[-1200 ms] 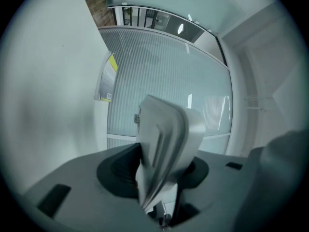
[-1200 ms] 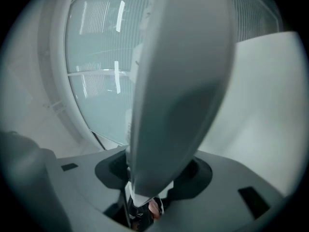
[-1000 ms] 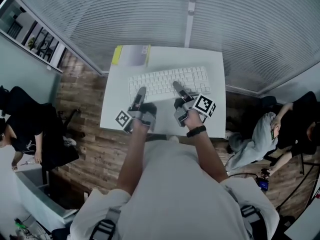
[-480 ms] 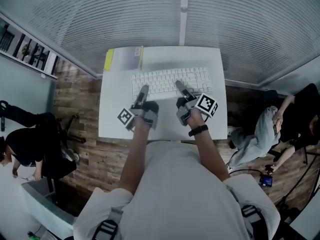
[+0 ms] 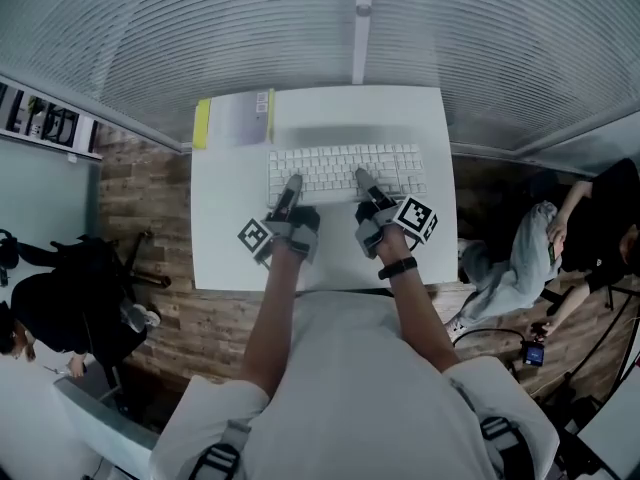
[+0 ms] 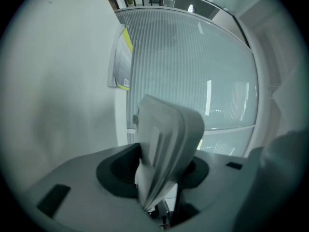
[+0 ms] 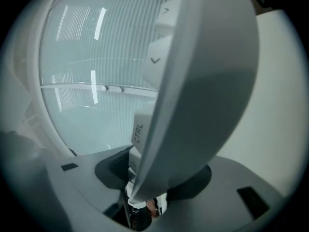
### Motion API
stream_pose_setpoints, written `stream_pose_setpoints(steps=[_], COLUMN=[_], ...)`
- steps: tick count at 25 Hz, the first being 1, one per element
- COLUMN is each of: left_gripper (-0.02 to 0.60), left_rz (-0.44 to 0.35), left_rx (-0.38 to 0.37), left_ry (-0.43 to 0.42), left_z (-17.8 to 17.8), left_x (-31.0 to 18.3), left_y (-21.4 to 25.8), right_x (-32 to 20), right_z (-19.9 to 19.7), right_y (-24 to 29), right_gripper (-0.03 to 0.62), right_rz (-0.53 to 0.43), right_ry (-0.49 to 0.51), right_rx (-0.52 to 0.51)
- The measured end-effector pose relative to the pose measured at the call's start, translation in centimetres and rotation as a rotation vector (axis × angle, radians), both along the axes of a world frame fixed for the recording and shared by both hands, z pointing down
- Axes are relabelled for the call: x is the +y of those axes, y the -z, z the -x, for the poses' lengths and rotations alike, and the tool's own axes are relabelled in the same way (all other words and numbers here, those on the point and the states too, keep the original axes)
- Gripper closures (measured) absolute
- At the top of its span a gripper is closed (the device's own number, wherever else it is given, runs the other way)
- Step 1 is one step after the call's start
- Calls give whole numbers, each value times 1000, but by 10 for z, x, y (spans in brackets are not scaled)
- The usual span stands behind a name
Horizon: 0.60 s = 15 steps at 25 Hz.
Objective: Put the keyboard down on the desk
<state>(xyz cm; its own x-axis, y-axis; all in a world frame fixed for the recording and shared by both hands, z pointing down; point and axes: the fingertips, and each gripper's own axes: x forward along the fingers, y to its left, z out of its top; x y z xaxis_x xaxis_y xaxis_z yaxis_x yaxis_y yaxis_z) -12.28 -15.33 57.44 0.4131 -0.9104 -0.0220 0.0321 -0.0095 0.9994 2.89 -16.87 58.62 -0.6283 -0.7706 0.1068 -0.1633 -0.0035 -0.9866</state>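
A white keyboard [image 5: 345, 171] lies lengthwise across the middle of the white desk [image 5: 225, 243], casting a shadow on the desk beyond it. My left gripper [image 5: 291, 189] is shut on its near edge toward the left end. My right gripper [image 5: 364, 184] is shut on the near edge toward the right end. In the left gripper view the keyboard's edge [image 6: 166, 144] runs between the jaws. The right gripper view is filled by the keyboard's underside [image 7: 207, 81], with a CTRL key [image 7: 138, 132] beside it. Whether the keyboard rests on the desk I cannot tell.
A notebook with a yellow edge [image 5: 235, 120] lies at the desk's far left corner, also seen as the notebook [image 6: 123, 57] in the left gripper view. A ribbed glass wall [image 5: 450, 38] stands behind the desk. Seated people are on the wooden floor at left [image 5: 50, 308] and right [image 5: 590, 228].
The keyboard has turned slightly, from skewed to square with the desk's edges, and both grippers have kept their hold on it. The head camera has shifted a little.
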Motion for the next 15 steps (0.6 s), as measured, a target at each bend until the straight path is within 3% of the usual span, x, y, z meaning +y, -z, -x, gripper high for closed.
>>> stream_pose_setpoints(steps=[15], left_gripper=[419], left_rz=[84], left_rx=[60], left_ry=[-5], left_z=[1], left_x=[-21], left_y=[-39], right_x=[-16], right_z=[0], right_y=[-33], right_gripper=[407], right_rz=[75], right_ry=[-34], right_rx=[69])
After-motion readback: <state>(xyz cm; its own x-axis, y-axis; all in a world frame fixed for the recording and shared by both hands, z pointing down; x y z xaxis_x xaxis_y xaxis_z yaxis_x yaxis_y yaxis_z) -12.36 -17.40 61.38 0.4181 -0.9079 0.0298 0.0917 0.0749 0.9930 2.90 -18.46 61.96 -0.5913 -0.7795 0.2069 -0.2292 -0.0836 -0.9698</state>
